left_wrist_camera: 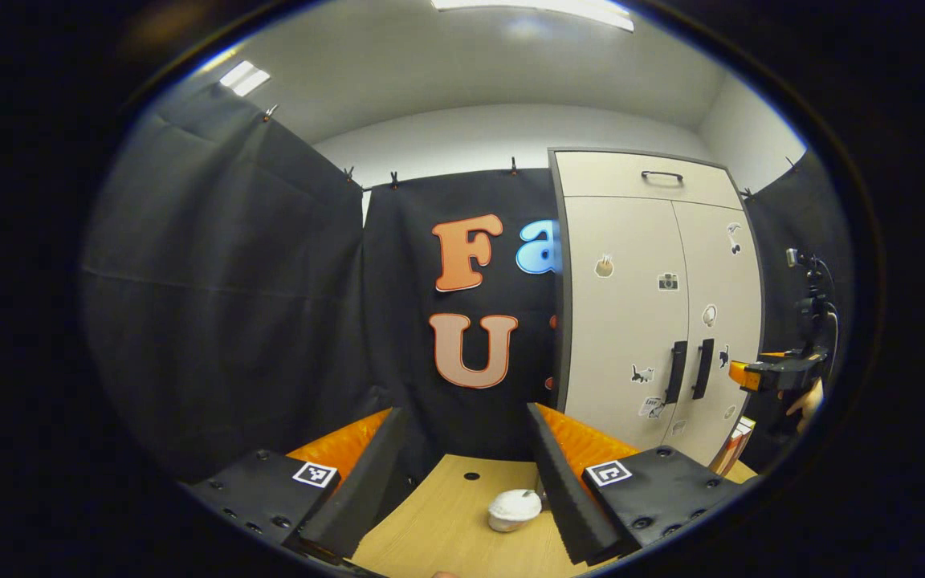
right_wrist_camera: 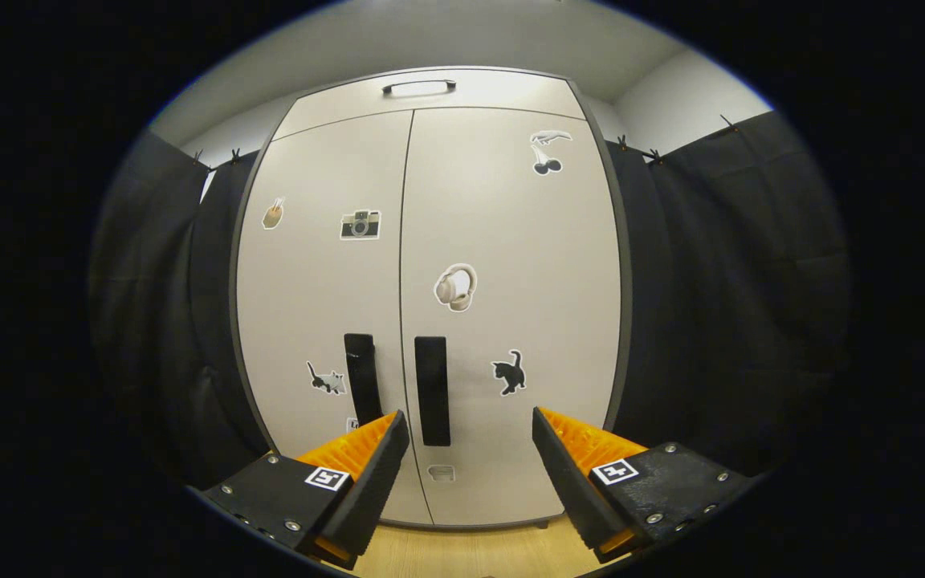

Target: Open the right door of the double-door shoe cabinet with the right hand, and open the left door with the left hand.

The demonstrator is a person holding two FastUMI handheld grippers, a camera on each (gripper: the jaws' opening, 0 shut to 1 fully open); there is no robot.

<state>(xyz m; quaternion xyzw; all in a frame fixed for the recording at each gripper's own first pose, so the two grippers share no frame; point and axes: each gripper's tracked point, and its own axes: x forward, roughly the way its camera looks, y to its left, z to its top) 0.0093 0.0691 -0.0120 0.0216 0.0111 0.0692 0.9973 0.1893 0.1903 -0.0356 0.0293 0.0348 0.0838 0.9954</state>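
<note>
The pale double-door shoe cabinet [right_wrist_camera: 462,241] stands straight ahead in the right gripper view, both doors closed. Its right door handle [right_wrist_camera: 432,390] and left door handle [right_wrist_camera: 362,377] are black vertical bars near the centre seam. My right gripper [right_wrist_camera: 469,440] is open, a short way in front of the right handle, touching nothing. In the left gripper view the cabinet [left_wrist_camera: 655,305] stands off to the right, with its handles [left_wrist_camera: 689,370] far away. My left gripper [left_wrist_camera: 466,425] is open over the wooden table, holding nothing. The right gripper [left_wrist_camera: 772,375] shows near the cabinet's right edge.
A small white cup-like object [left_wrist_camera: 514,509] sits on the wooden table [left_wrist_camera: 446,522] between the left gripper's fingers. Black cloth walls surround the cabinet on both sides. A drawer with a black handle [right_wrist_camera: 418,86] tops the cabinet. A hand [left_wrist_camera: 806,405] holds the right gripper.
</note>
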